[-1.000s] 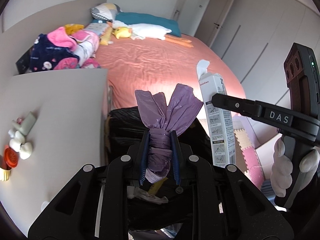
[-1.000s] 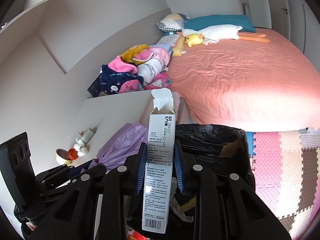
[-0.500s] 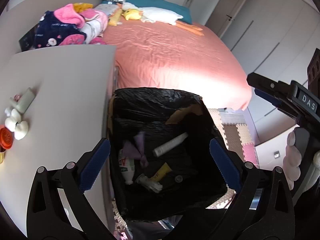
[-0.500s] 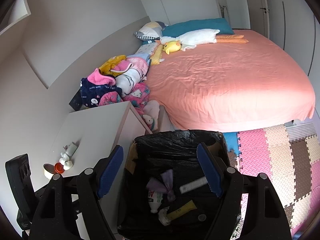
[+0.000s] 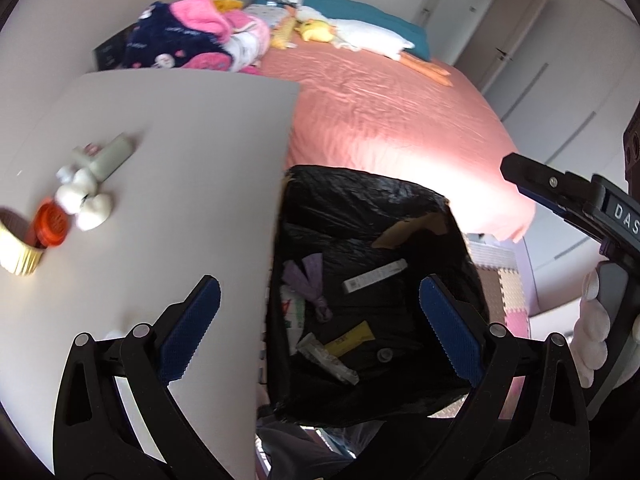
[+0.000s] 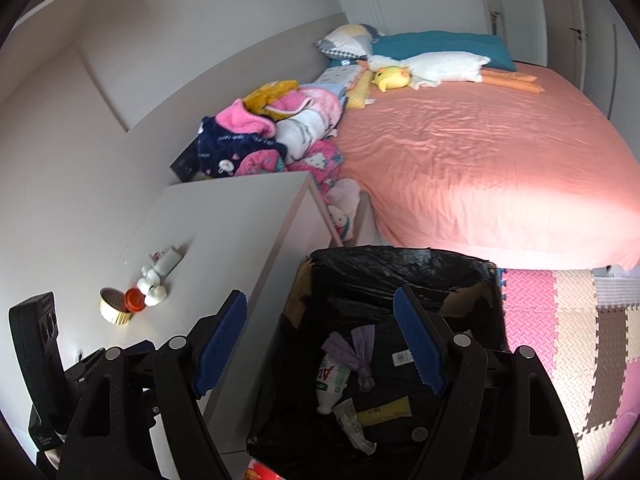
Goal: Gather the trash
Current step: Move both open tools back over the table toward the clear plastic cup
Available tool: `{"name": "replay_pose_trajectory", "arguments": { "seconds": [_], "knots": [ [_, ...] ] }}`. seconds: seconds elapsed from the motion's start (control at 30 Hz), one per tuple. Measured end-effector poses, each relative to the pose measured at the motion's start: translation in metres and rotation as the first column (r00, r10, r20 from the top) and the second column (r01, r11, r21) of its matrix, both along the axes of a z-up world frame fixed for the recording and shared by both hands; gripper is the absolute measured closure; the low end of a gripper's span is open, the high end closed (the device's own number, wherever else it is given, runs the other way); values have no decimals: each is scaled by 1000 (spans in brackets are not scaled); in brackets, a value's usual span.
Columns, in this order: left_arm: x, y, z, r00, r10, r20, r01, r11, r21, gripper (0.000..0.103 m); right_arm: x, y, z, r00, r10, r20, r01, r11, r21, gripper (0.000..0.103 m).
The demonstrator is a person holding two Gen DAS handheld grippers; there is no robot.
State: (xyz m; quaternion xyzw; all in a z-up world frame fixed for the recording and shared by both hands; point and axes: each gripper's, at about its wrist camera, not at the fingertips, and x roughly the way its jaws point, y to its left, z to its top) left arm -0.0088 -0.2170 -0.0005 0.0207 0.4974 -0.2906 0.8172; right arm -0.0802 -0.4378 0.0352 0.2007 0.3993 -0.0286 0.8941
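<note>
A black-lined trash bin (image 5: 360,196) (image 6: 400,268) stands beside a white table. Inside lie a knotted purple bag (image 5: 310,278) (image 6: 358,350), a white carton box (image 5: 374,276), a plastic bottle (image 6: 334,380), a yellow packet (image 5: 352,338) (image 6: 384,408) and a crumpled wrapper. My left gripper (image 5: 316,328) is open and empty above the bin's left edge. My right gripper (image 6: 320,344) is open and empty above the bin. On the table (image 5: 180,160) lie a red cap (image 5: 50,226) (image 6: 135,300), white cotton balls (image 5: 86,204) (image 6: 154,286), a small tube (image 5: 106,156) and a gold foil cup (image 5: 18,254) (image 6: 114,310).
A bed with a salmon sheet (image 6: 480,168) stands behind the bin, with pillows and a plush goose (image 6: 432,66) at its head and a pile of clothes (image 6: 272,136) by the table. Foam floor mats (image 6: 560,320) lie to the right.
Both grippers opened: the purple bag and the white carton box dropped into the bin. My left gripper has since shifted left, toward the table.
</note>
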Motion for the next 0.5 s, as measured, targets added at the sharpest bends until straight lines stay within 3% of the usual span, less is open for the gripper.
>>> {"name": "replay_pose_trajectory", "arguments": {
  "seconds": [0.23, 0.5],
  "knots": [
    [-2, 34, -15, 990, 137, -24, -136, 990, 27, 7, 9, 29, -8, 994, 108, -21, -108, 994, -3, 27],
    [8, 59, -34, 966, 248, -70, -245, 968, 49, 7, 13, 46, -13, 986, 158, -43, -158, 987, -5, 27]
  ]
}}
